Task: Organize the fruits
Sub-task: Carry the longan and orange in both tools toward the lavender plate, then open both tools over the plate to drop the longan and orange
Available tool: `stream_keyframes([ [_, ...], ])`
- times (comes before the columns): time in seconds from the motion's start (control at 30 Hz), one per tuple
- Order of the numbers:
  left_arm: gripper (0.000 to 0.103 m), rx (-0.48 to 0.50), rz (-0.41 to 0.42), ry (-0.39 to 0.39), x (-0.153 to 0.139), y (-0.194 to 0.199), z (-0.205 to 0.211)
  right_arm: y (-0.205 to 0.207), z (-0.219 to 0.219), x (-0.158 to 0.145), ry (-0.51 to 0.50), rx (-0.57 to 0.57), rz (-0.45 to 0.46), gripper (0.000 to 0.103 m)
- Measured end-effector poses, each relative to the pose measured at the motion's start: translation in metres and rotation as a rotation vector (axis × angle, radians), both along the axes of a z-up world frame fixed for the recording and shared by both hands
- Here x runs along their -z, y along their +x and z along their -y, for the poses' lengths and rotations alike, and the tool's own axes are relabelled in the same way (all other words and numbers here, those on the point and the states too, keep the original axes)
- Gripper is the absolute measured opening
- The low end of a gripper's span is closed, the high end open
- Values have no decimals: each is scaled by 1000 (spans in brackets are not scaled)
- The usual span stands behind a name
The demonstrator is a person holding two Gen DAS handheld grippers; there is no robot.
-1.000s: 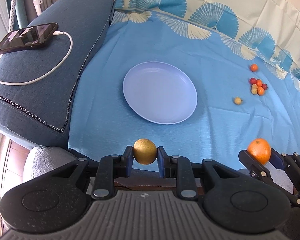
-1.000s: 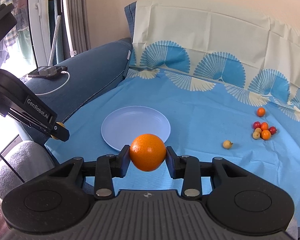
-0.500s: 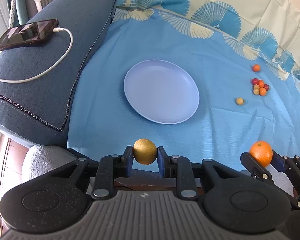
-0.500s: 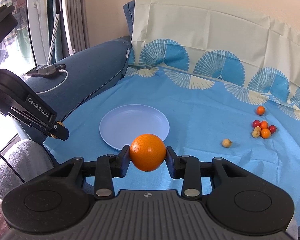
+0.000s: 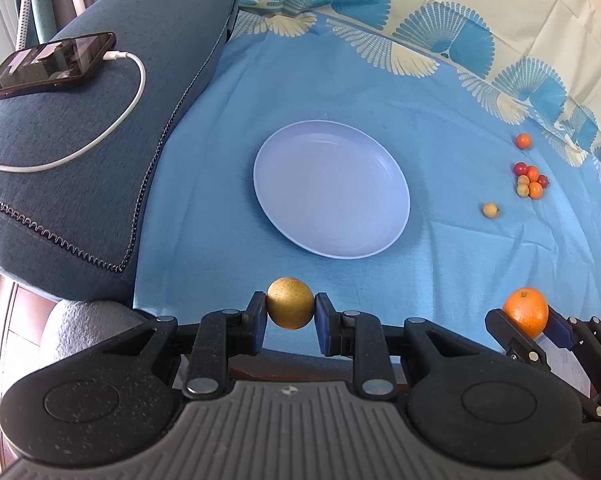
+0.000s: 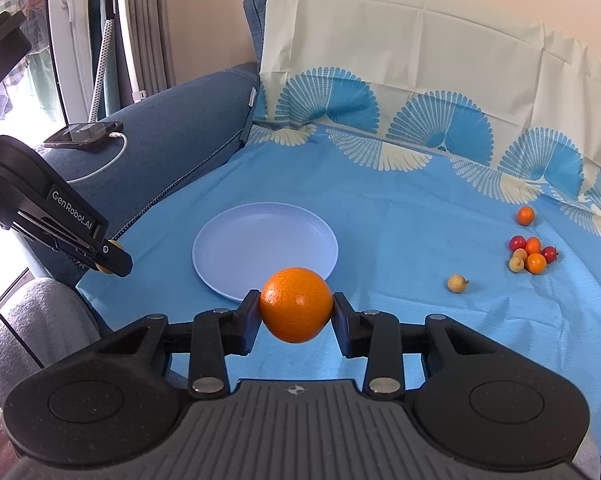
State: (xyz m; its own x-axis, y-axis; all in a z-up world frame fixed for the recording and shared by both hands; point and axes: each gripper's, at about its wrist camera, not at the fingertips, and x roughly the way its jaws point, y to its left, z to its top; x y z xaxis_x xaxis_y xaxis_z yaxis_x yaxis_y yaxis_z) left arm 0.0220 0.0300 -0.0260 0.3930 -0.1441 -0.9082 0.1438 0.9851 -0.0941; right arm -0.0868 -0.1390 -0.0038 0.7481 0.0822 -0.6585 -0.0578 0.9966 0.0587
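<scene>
Left gripper (image 5: 290, 312): clamped on yellow fruit (image 5: 289, 303), held above near cloth edge, short of plate.
Right gripper (image 6: 296, 314): clamped on orange (image 6: 296, 304), held above cloth, near plate rim.
Plate (image 5: 392, 224): lilac, on blue cloth (image 5: 440, 272), nothing in it.
Small fruits (image 6: 530, 254): clustered far right; one tan (image 6: 457, 283) nearer plate, one orange (image 6: 525, 215) behind.
Phone (image 5: 48, 65): on sofa arm (image 5: 80, 180), cable plugged in.

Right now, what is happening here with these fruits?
A person holds a gripper in each hand. The left gripper is shut on a golden-brown fruit, and the right gripper is shut on an orange. Both hover at the near edge of the blue cloth, before the empty plate. Several small fruits lie on the cloth to the right.
</scene>
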Motion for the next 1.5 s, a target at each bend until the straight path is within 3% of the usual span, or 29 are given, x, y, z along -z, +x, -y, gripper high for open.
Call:
stream_keyframes([
  [0.7,28,24,17,22,26,89,37,85,3,31,50,-13,-45,39],
  [1.23,28,43,-36,100,89,152,55,164,-10,77,-26,-91,-109,39],
  [1.27,33,48,-29,104,91,153,55,166,-11,79,-28,-95,-111,39],
  [1.3,59,59,-24,109,92,154,55,169,-12,81,-27,-102,-114,40],
  [1.33,76,65,-18,113,92,155,55,171,-12,82,-25,-113,-117,40],
  [1.37,101,57,1,114,90,154,54,173,-13,82,-19,-123,-117,40],
  [1.43,103,40,58,107,82,150,50,176,-13,79,-12,-134,-99,59],
  [1.47,103,48,65,106,79,148,49,176,-13,76,-18,-132,-85,76],
  [1.5,103,50,64,107,77,146,47,174,-13,73,-29,-125,-70,85],
])
